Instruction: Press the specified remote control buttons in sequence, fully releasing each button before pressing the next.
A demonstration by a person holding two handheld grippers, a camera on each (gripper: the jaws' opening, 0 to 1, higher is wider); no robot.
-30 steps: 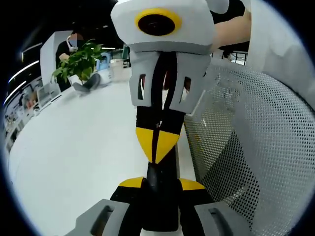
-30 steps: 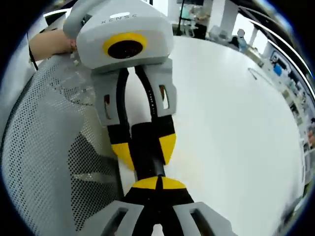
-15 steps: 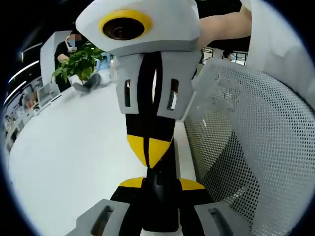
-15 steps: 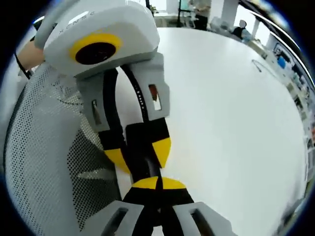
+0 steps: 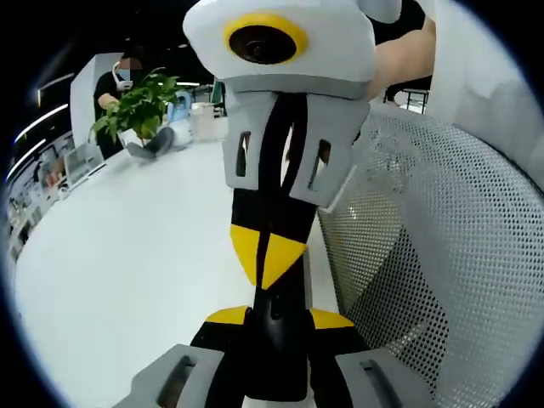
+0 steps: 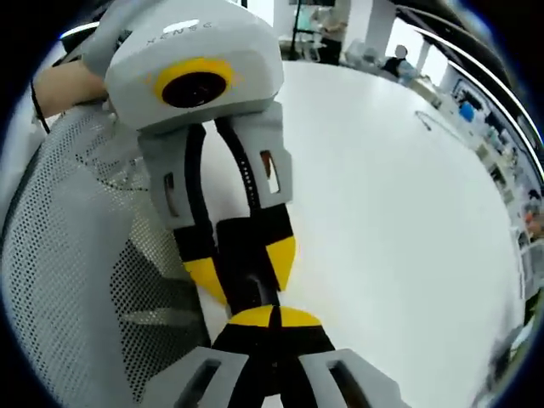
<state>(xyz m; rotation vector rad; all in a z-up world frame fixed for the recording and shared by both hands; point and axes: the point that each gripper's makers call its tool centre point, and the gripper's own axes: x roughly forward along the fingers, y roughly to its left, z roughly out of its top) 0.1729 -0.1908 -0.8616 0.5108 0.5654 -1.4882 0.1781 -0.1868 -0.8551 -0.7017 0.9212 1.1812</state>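
Two sets of tongs meet over my white tabletop (image 5: pixel 127 280): left tongs (image 5: pixel 270 316) clamp the black remote (image 5: pixel 276 340), right tongs (image 6: pixel 274 316) pressed closed against it, mesh chair (image 5: pixel 425 255) crowding beside, potted plant (image 5: pixel 136 106) far behind.

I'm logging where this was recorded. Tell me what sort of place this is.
Probably an open-plan office or lab: a large white table, a white mesh office chair back, a potted plant at the table's far end, and people in the background.
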